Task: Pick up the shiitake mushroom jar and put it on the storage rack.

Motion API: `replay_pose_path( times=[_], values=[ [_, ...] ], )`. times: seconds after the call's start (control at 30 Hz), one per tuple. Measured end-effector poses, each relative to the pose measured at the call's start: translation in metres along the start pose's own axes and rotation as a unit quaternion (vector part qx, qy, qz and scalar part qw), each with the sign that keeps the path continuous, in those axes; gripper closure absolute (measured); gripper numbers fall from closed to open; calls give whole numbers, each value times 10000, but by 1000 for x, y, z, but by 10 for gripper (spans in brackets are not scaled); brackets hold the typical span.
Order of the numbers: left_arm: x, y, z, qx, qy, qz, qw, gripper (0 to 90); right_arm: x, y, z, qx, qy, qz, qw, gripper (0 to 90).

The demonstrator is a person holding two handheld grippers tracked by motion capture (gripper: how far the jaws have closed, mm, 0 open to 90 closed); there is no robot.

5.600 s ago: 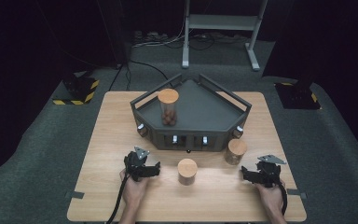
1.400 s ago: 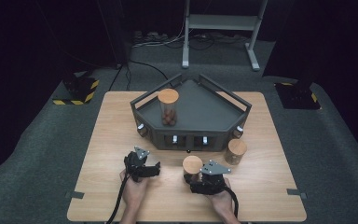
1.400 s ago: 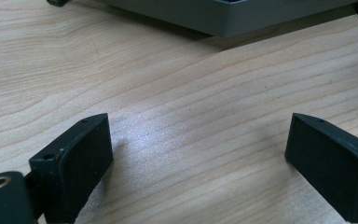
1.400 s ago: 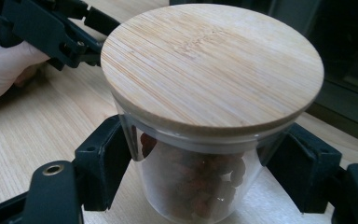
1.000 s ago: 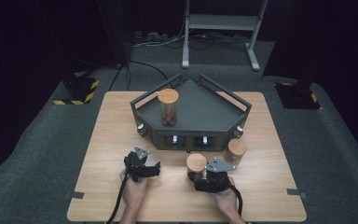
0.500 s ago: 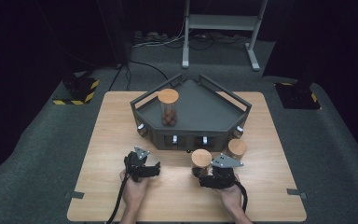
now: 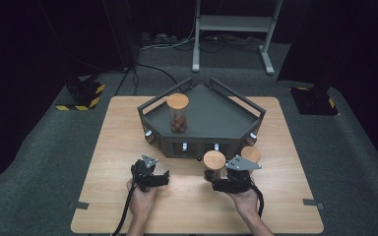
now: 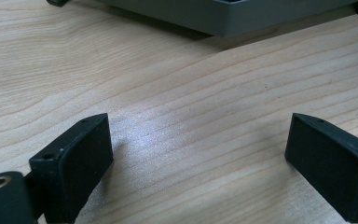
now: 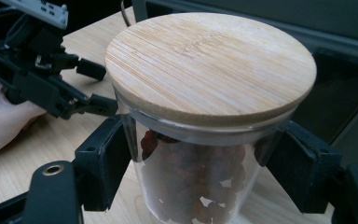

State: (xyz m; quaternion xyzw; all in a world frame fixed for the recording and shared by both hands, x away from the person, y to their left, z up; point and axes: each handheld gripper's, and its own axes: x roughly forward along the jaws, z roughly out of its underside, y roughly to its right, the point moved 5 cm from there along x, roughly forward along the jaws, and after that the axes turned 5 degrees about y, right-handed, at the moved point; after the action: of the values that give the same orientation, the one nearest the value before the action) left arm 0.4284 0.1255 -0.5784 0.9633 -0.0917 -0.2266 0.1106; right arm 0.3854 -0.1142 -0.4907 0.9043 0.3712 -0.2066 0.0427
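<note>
A: Three round glass jars with flat bamboo lids are out. Where is the one being handled?

B: The clear glass jar of reddish-brown pieces [image 9: 200,154] sits between the jaws of the right hand-held gripper [image 7: 215,181], which press on its sides just under the lid. In the high view that jar [image 7: 214,165] is at the front edge of the dark grey angular tray with raised rails [image 7: 211,115], over the pale wooden surface [image 7: 118,142].

A: And the other two?

B: One jar [image 7: 177,112] stands upright on the tray. Another jar [image 7: 251,155] stands just beside the right hand-held gripper, near the tray's front right corner.

A: The left hand-held gripper?

B: The left hand-held gripper [image 8: 200,158] has its jaws spread wide with nothing between them, low over bare wood, well apart from the held jar.
</note>
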Motion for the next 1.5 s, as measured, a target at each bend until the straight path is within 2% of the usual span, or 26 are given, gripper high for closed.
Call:
replay_pose_path(
  times=[0.37,0.83,1.5],
  values=[
    [0,0,0,0,1,0,10000,71,-5,4,-17,142,138,-15,9998,253],
    [0,0,0,1,0,0,10000,71,-11,8,-47,76,326,1,9994,253],
    [0,0,0,-2,2,0,10000,71,-10,20,-88,173,594,99,9980,254]
  ],
)
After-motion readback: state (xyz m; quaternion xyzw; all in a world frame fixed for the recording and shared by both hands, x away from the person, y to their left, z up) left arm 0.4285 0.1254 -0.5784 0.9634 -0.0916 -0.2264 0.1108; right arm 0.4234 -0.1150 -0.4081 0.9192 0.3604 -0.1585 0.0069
